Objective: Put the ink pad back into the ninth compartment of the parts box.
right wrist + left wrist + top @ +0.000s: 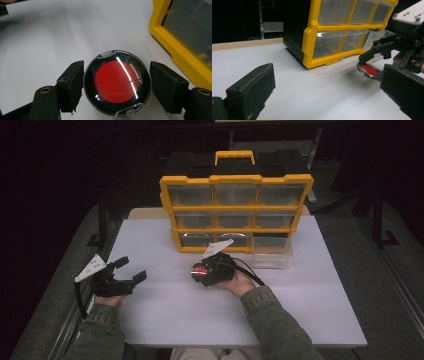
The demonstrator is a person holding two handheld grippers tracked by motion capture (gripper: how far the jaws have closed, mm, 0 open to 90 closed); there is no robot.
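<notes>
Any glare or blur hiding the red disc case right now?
Right gripper view: two thin white glare streaks cross the round red case, otherwise sharp. Left gripper view: the case is small and soft, the near pads blurred. High view: dim, dark surroundings, red glow at the right hand-held gripper.

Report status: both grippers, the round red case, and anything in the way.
Right gripper shut on round red case, held above the white table. Left gripper open, empty. Yellow drawer organizer just behind; bottom-right drawer pulled out.
</notes>
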